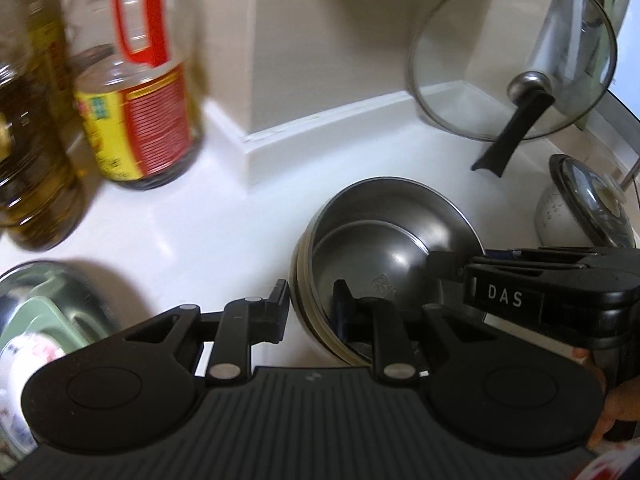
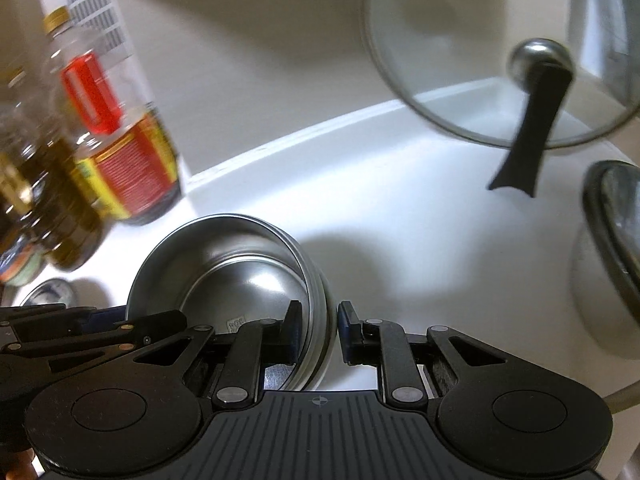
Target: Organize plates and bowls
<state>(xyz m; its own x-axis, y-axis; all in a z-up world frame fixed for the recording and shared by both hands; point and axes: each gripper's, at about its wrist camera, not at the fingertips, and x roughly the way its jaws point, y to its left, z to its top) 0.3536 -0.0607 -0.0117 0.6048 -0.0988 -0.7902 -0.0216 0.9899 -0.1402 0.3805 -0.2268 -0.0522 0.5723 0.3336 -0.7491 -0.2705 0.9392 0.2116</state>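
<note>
A stack of steel bowls point(image 1: 384, 248) stands on the white counter point(image 1: 192, 232). My left gripper point(image 1: 312, 312) straddles its left rim, one finger point(image 1: 280, 308) outside and one inside, apart from the wall. The stack also shows in the right wrist view point(image 2: 240, 256). My right gripper point(image 2: 318, 328) straddles its right rim the same way, with gaps on both sides. In the left wrist view the right gripper point(image 1: 444, 268) reaches in from the right. A steel bowl holding green and white dishes point(image 1: 44, 312) sits at the far left.
Oil and sauce bottles point(image 1: 140, 112) stand at the back left by a wall corner. A glass pot lid point(image 1: 516, 56) leans against the back wall. A white pot with a lid point(image 1: 580, 208) is at the right.
</note>
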